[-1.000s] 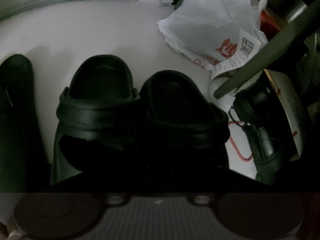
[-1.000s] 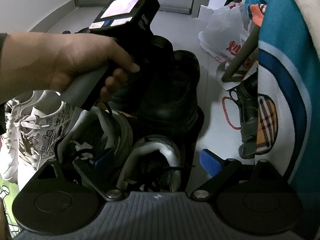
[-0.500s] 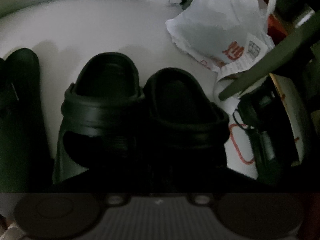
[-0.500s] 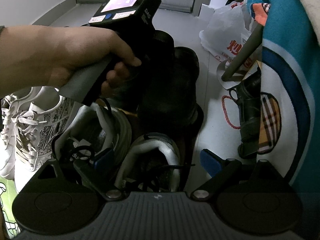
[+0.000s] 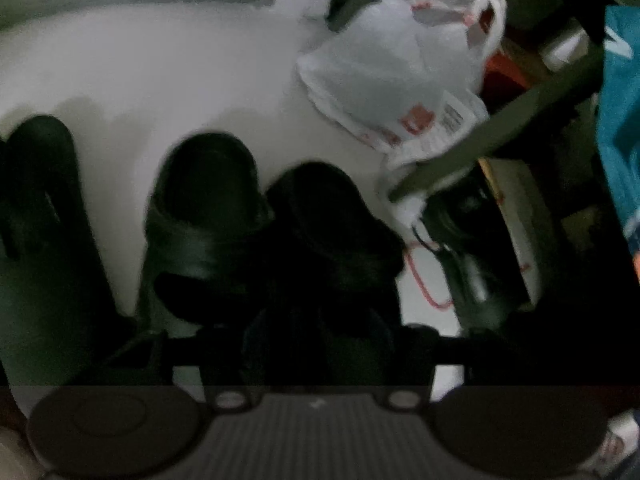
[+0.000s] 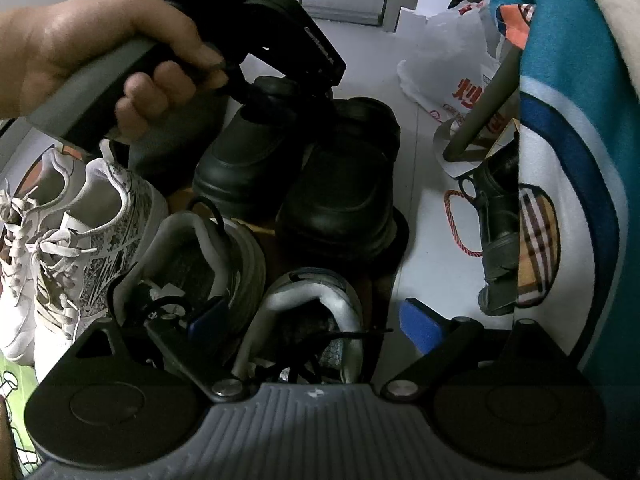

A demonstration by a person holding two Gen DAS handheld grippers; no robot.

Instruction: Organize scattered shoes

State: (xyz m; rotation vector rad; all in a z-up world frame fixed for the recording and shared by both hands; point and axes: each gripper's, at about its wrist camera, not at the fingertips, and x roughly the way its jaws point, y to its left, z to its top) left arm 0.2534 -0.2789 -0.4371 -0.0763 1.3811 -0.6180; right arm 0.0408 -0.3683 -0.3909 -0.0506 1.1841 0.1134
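Observation:
Two black shoes stand side by side on the floor: the left one [image 5: 204, 216] [image 6: 248, 164] and the right one [image 5: 332, 224] [image 6: 344, 184]. My left gripper [image 6: 276, 96] hovers just above the left black shoe's heel; the left wrist view is too dark to show its fingers. My right gripper [image 6: 316, 320] is open over a pair of grey sneakers [image 6: 208, 256], its blue pads [image 6: 420, 324] apart. White sneakers [image 6: 60, 240] sit at left. A loose black shoe [image 6: 496, 216] [image 5: 472, 248] lies by the rack at right.
A white plastic bag [image 5: 400, 76] [image 6: 444, 64] lies on the pale floor beyond the shoes. A grey rack leg [image 6: 480, 92] slants at right, with a teal patterned cloth [image 6: 572, 160] hanging over it. Another dark shoe [image 5: 36, 220] lies at far left.
My left gripper has risen and pulled back from the black shoes, which now look smaller and farther in its view. The right gripper has stayed over the grey sneakers.

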